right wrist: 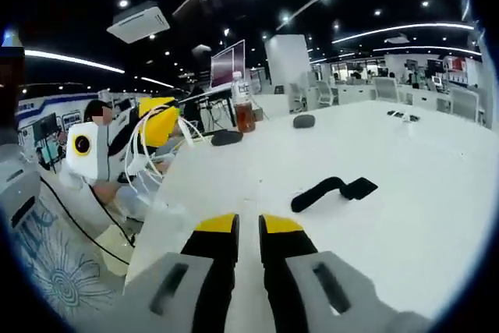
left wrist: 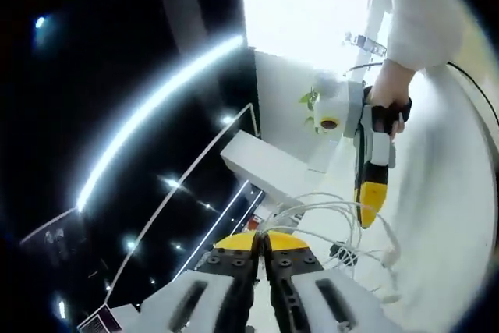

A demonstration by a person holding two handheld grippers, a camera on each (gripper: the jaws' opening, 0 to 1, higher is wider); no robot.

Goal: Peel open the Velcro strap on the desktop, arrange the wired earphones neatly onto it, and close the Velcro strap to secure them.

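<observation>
The white wired earphones (left wrist: 331, 216) hang in loose loops from my left gripper (left wrist: 261, 241), whose yellow-tipped jaws are shut on the cable just above the white table (left wrist: 444, 216). In the right gripper view the same earphones (right wrist: 139, 154) dangle beside the left gripper (right wrist: 160, 126), off the table's left edge. The black Velcro strap (right wrist: 331, 191) lies flat on the table, ahead and to the right of my right gripper (right wrist: 249, 228). Its jaws are shut with nothing between them. A hand holds the right gripper (left wrist: 368, 207) just right of the cable loops.
A bottle (right wrist: 244, 107), two dark rounded objects (right wrist: 227, 137) (right wrist: 304, 121) and a monitor (right wrist: 228, 64) stand at the table's far side. The table's left edge (right wrist: 160, 208) drops to the floor. A small plant (left wrist: 310, 103) and a white box (left wrist: 265, 165) lie beyond the cable.
</observation>
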